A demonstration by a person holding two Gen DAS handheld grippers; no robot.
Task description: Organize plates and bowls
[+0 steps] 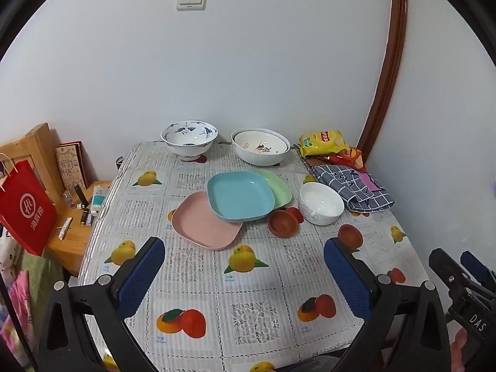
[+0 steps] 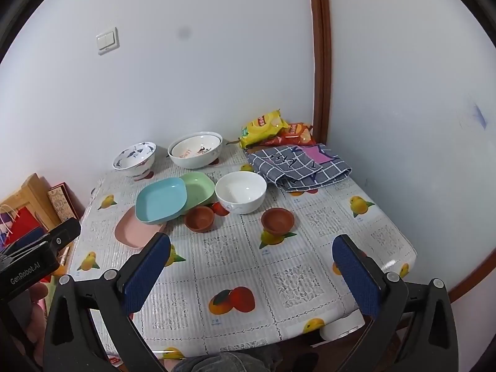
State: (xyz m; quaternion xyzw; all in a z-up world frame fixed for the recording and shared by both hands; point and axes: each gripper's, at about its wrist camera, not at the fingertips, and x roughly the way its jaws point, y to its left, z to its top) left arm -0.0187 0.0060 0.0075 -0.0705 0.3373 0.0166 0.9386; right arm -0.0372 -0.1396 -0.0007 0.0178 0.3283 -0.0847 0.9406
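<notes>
Over the worktop's [image 2: 310, 279] near edge I hold my left gripper [image 1: 245, 266] and right gripper [image 2: 251, 262] spread wide and empty, two brown cups [image 2: 277, 220] next, then pink [image 1: 204, 228], blue [image 1: 240, 195] and green plates [image 1: 277, 187] overlapping mid-worktop beside a white bowl [image 2: 241, 190], larger bowls [image 1: 260, 150] along the far edge.

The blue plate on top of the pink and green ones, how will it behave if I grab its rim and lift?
The blue plate looks like thin plastic, so probably light and stiff, unlikely to break. It rests tilted across the pink plate and green plate, so a push would likely slide or rock it. Its raised rim should give the pads some hold, though the smooth surface may be slippery.
</notes>
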